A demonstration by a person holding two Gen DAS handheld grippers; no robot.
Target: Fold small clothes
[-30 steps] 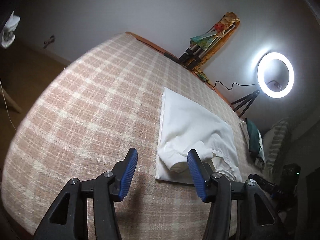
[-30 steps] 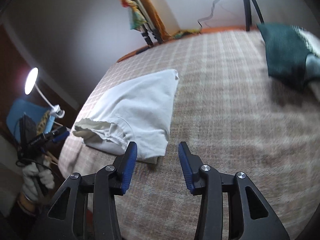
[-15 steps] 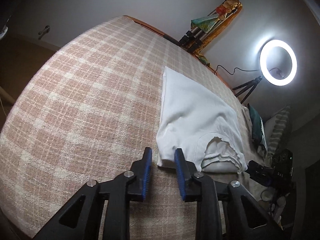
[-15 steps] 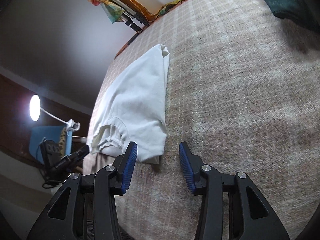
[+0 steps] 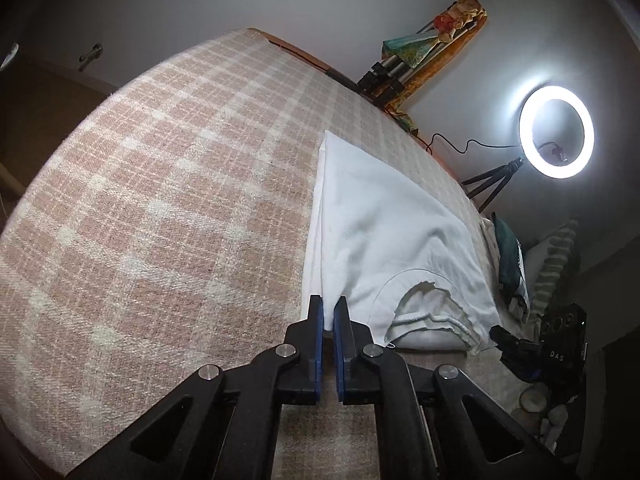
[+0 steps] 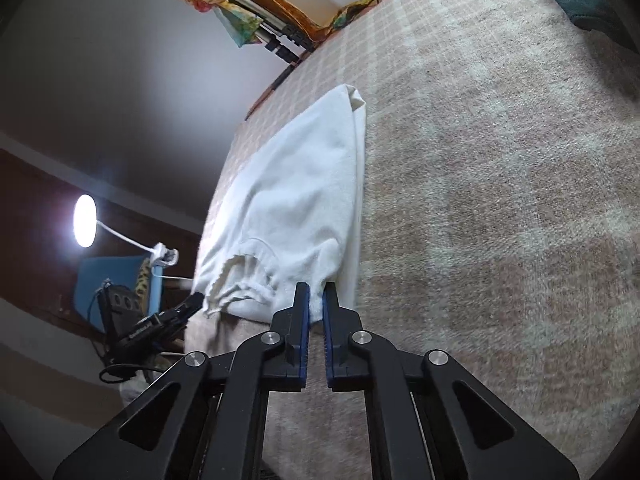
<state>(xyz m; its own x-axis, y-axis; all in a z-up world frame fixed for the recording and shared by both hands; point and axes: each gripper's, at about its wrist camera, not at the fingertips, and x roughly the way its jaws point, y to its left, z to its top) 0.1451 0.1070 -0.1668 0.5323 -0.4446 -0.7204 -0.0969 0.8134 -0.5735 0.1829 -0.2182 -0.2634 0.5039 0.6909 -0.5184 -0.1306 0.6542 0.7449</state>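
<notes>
A white garment (image 5: pixel 380 240) lies folded lengthwise on the pink checked blanket (image 5: pixel 160 208), its neckline toward me. My left gripper (image 5: pixel 329 308) is shut on the garment's near left corner, white cloth pinched between the blue pads. In the right wrist view the same white garment (image 6: pixel 296 200) stretches away from me, and my right gripper (image 6: pixel 316 294) is shut on its near right corner. The gathered collar (image 6: pixel 240 276) sits just left of that grip.
A lit ring light on a tripod (image 5: pixel 556 132) stands beyond the bed's far edge. Dark cushions (image 5: pixel 508 256) lie at the right. A desk lamp (image 6: pixel 86 220) and dark gear (image 6: pixel 136 320) stand off the near-left side. A folded tripod under coloured cloth (image 5: pixel 420 52) leans against the wall.
Both grippers went from open to shut, each pinching a near corner of the white garment. The left one slid right onto its corner; the right one rolled and dropped slightly.
</notes>
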